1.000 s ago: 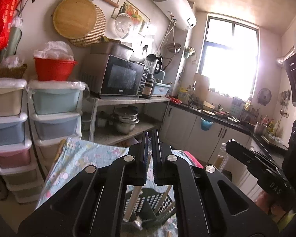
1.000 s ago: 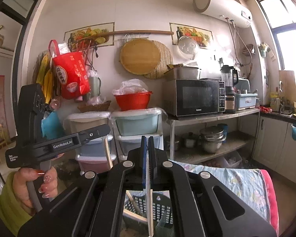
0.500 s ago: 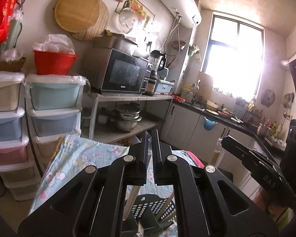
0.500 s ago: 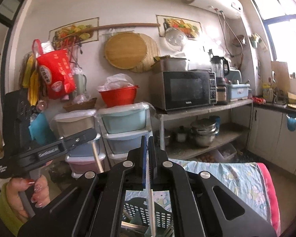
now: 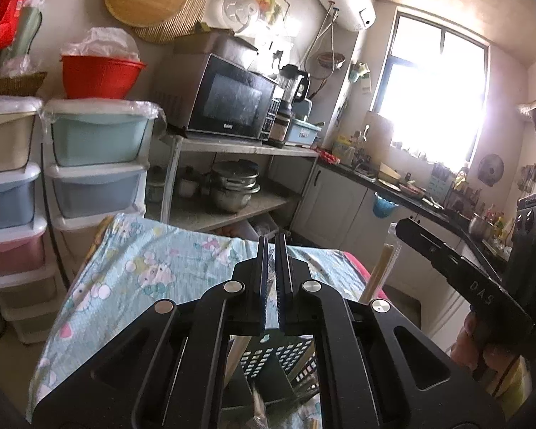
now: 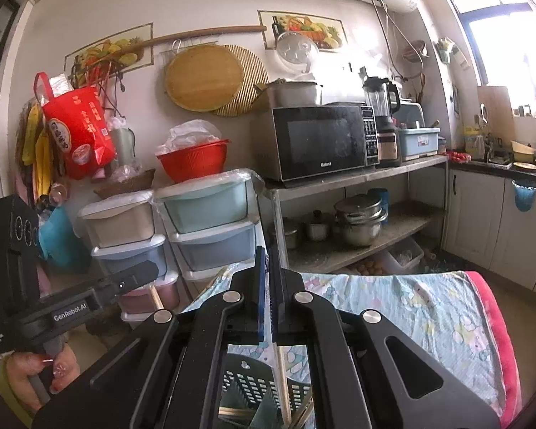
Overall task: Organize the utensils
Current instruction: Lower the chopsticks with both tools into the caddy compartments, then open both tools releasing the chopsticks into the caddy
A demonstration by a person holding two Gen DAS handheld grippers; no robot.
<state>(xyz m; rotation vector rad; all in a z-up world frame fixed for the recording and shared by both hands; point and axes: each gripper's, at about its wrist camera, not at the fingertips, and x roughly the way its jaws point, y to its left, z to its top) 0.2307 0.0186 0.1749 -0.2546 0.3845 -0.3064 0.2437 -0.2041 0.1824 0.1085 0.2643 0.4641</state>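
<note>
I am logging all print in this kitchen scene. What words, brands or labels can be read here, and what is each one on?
"GenRobot.AI": side of the left gripper, seen from the right wrist.
"DAS": body of the right gripper, seen from the left wrist.
"Galanz": front of the microwave, small but legible.
Red bag: large printed characters, too blurred to read.
Small white label at the left gripper's rear: too small to read.
Microwave keypad: unreadable.

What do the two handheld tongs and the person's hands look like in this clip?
Both tongs are matte black with silver bolts and blue inner pads. The left tongs carry white "GenRobot.AI" lettering; the right show embossed "DAS". The left hand has red-painted nails and a yellow-green sleeve.
</note>
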